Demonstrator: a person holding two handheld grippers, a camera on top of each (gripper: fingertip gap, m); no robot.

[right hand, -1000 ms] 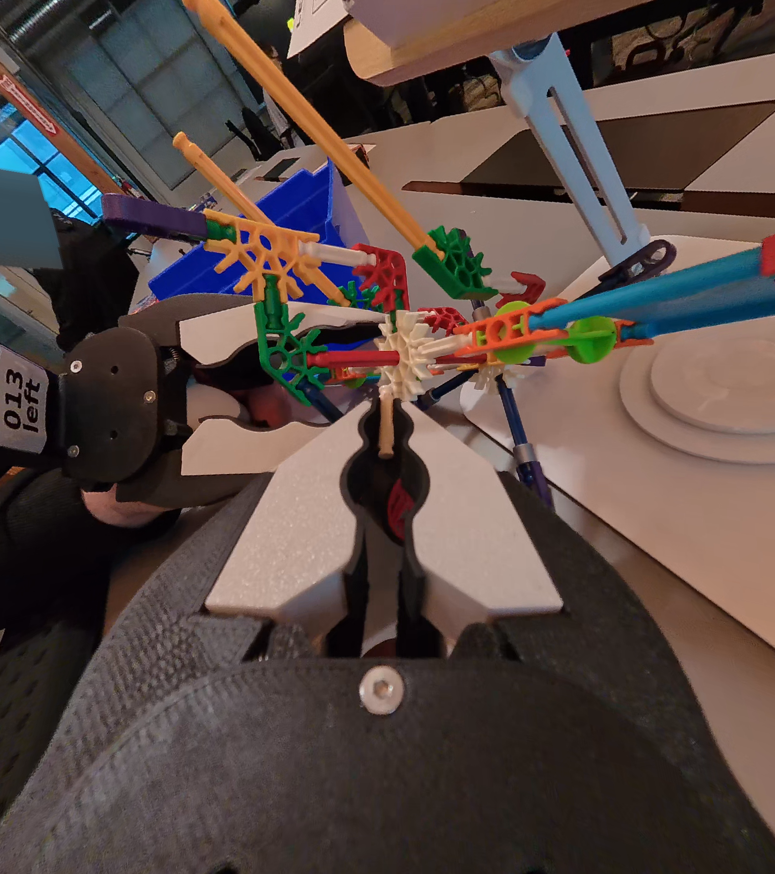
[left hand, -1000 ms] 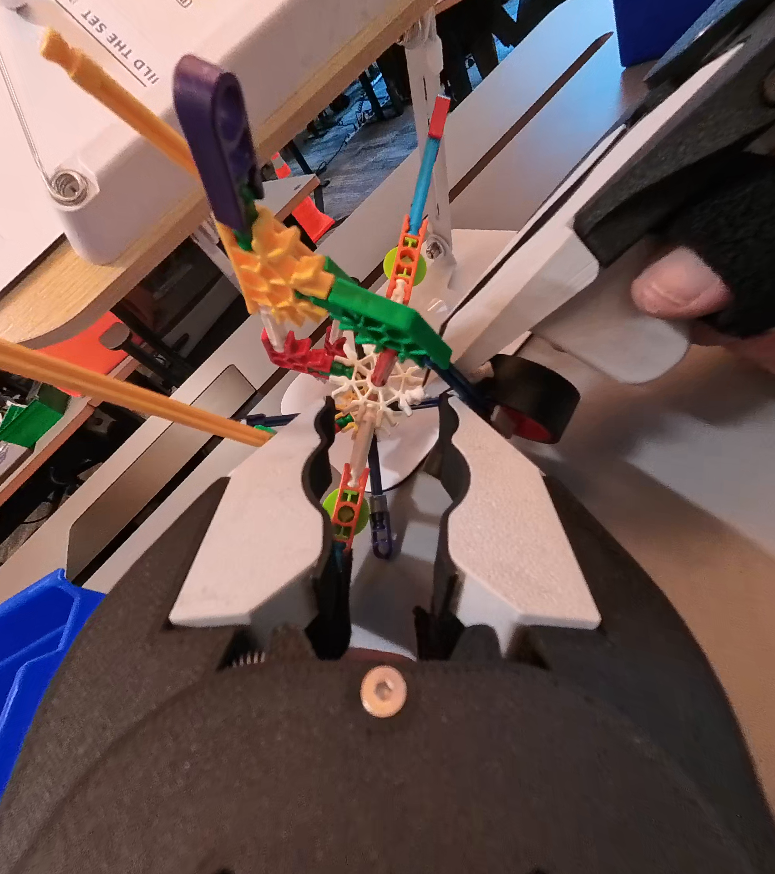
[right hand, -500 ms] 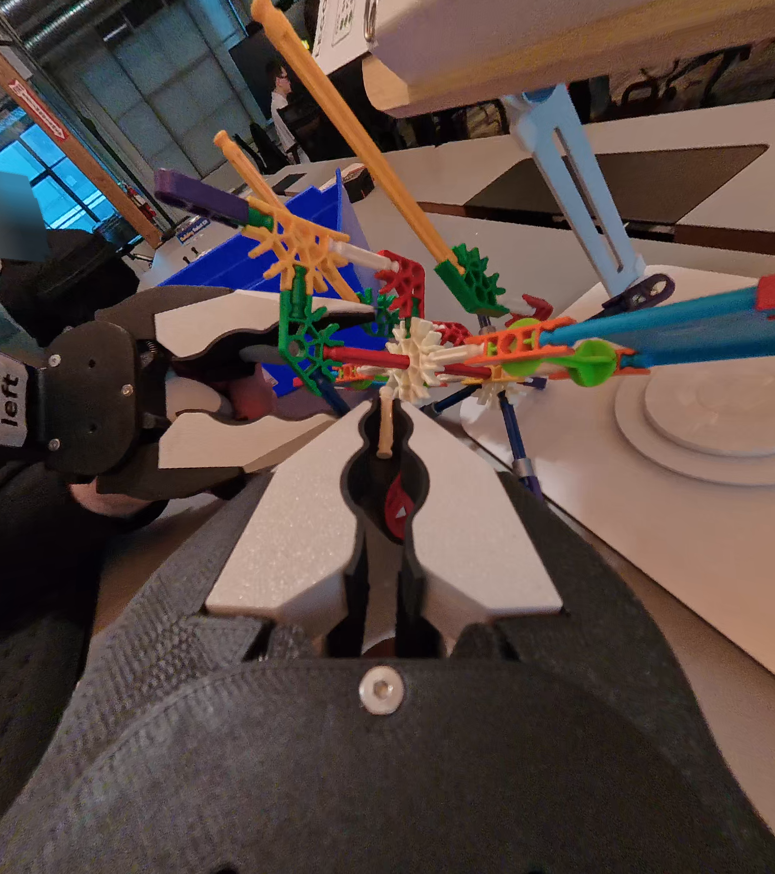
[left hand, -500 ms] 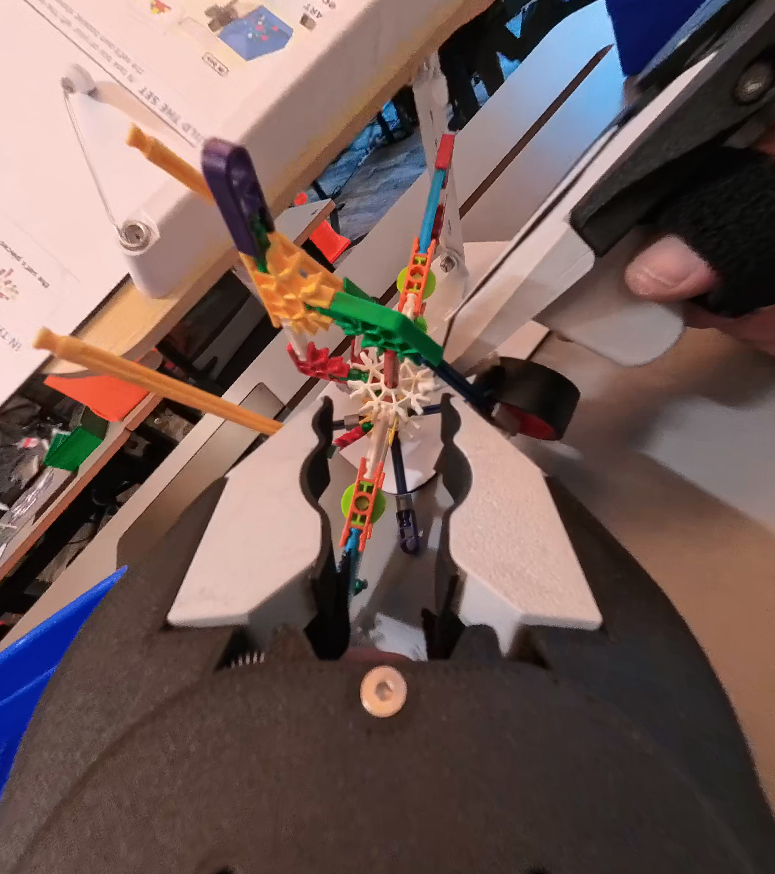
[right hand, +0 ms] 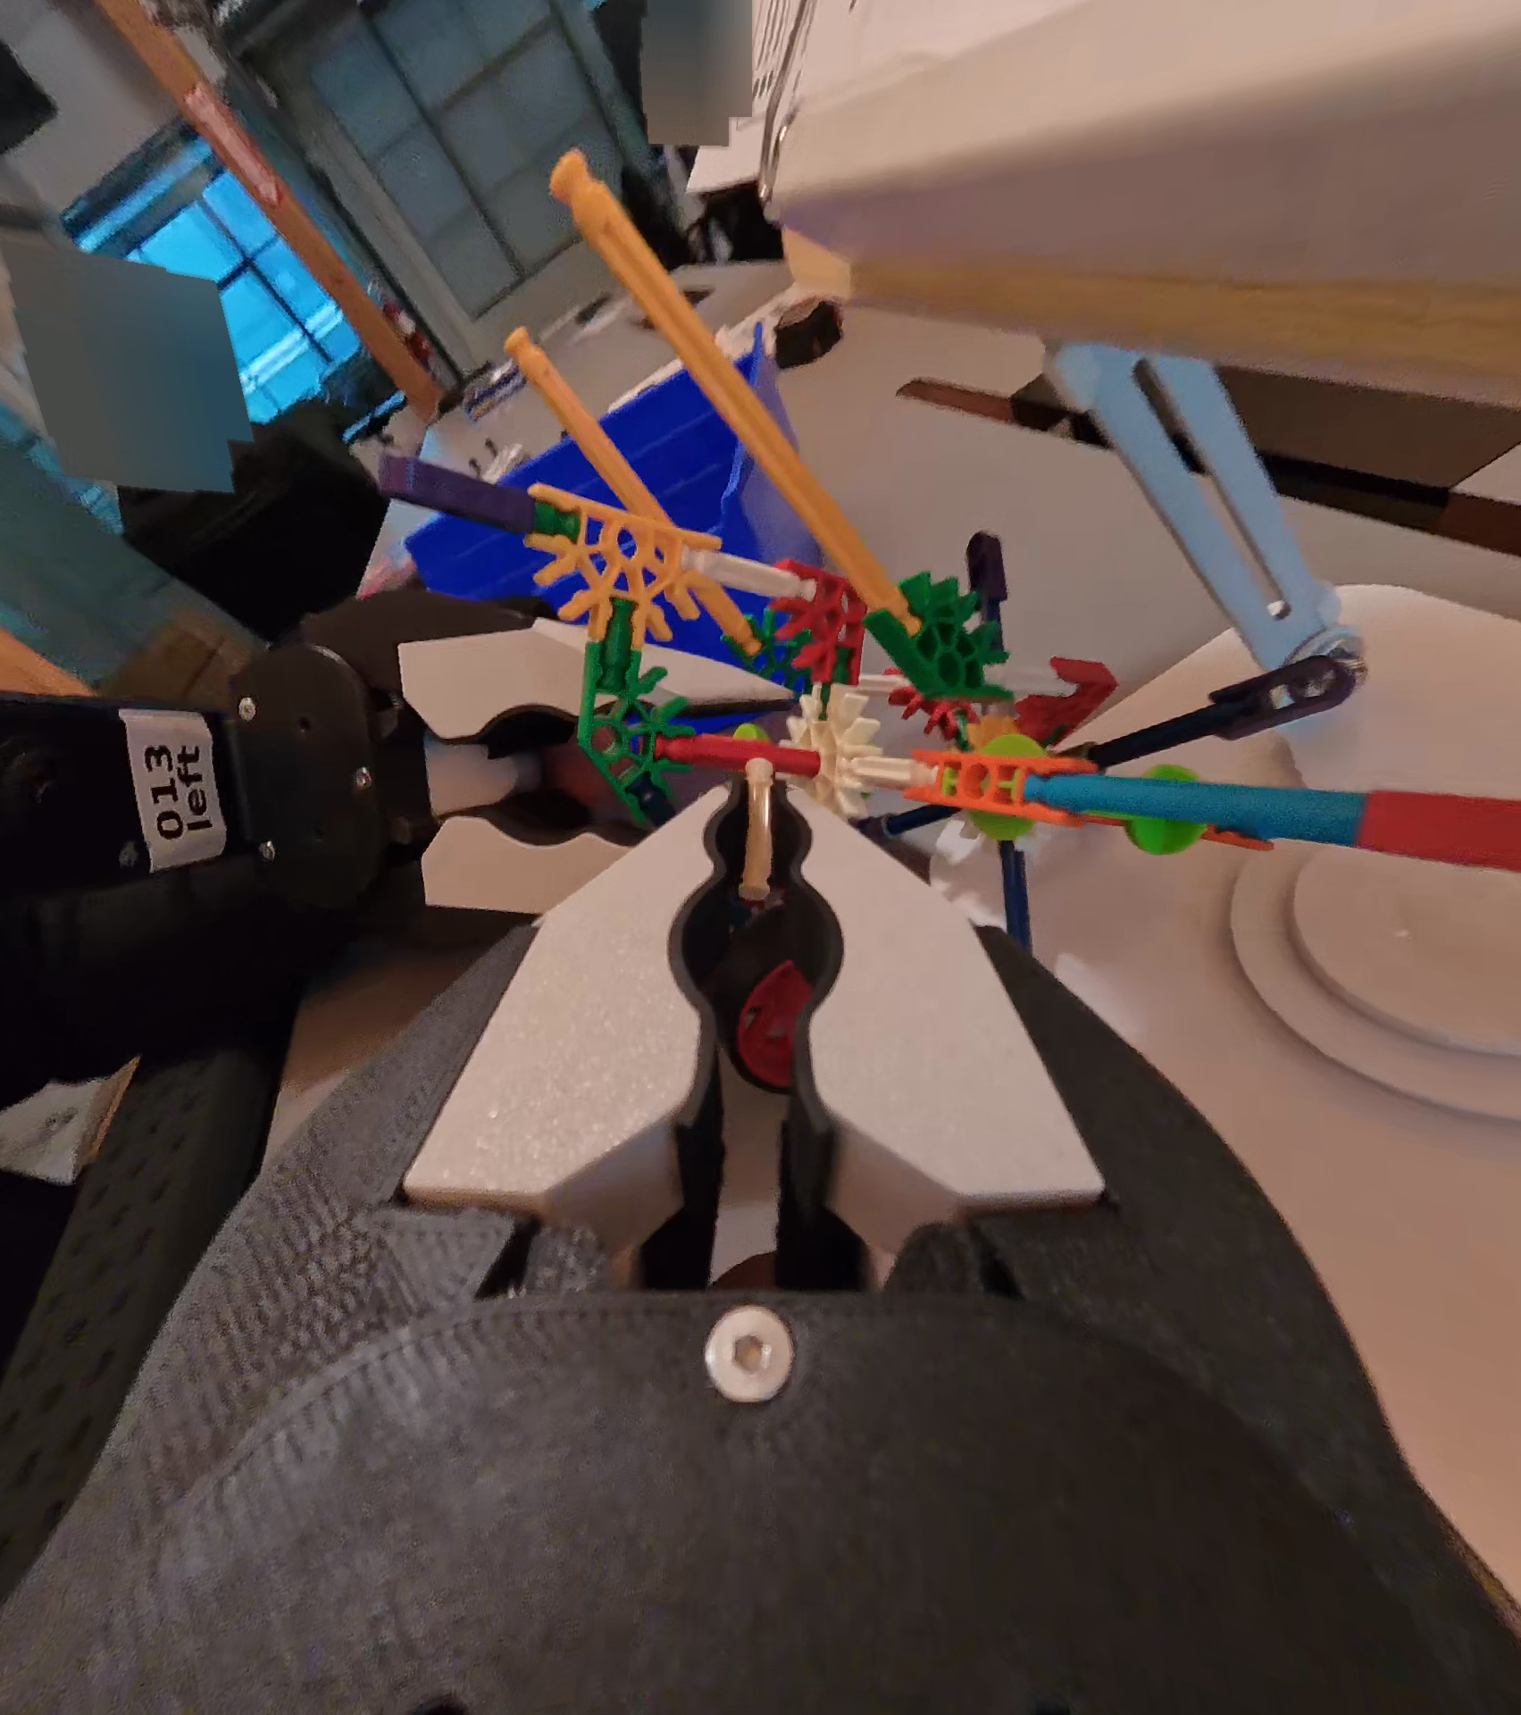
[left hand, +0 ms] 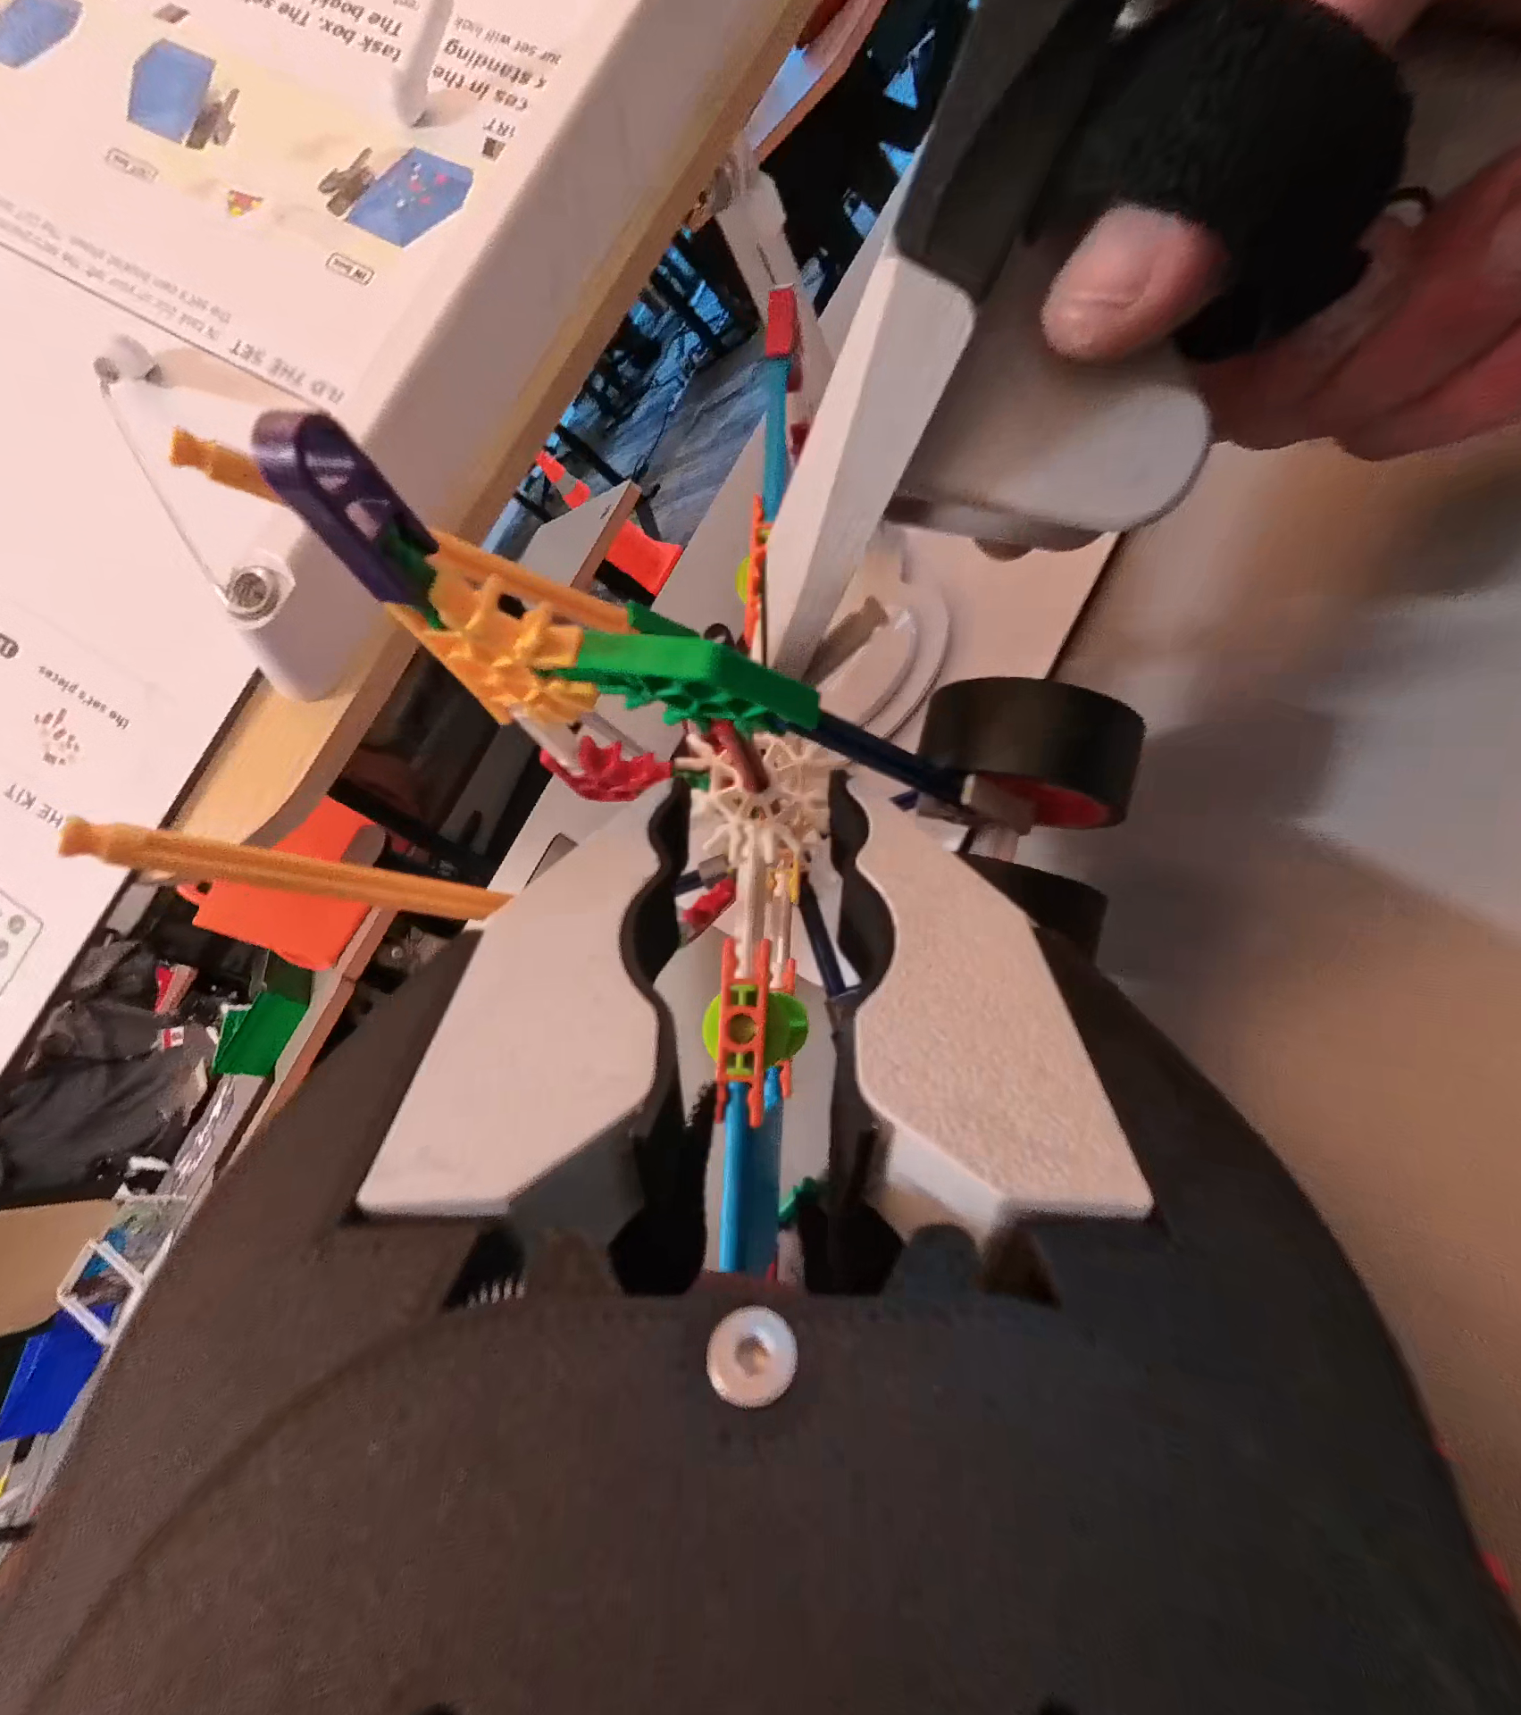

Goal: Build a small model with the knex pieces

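Note:
A model of plastic rods and connectors hangs in the air, with a white snowflake connector (left hand: pixel 747 798) at its hub, also in the right wrist view (right hand: pixel 835 752). My right gripper (right hand: pixel 756 803) is shut on a short cream rod (right hand: pixel 754 835) that sticks out of the model. My left gripper (left hand: pixel 752 817) is open. The hub sits at its fingertips, and an orange connector (left hand: pixel 742 1021) on a blue rod (left hand: pixel 747 1169) lies loose between the jaws. Two long yellow rods (right hand: pixel 719 390) and a purple piece (left hand: pixel 339 501) stick out. A blue-and-red rod (right hand: pixel 1202 807) points right.
A white instruction board (left hand: pixel 135 278) on a light-blue stand leg (right hand: pixel 1202 501) leans close over the model. A black tape roll (left hand: pixel 1035 742) lies on the table. A blue bin (right hand: pixel 645 483) stands behind. The stand's white round base (right hand: pixel 1434 974) is to the right. A gloved hand (left hand: pixel 1248 186) holds the right gripper. My left and right fingertips are right by each other.
The model has slid deeper between my left jaws, so the orange connector and blue rod now lie well inside. Both views have tilted and come nearer the board. My right gripper keeps its hold.

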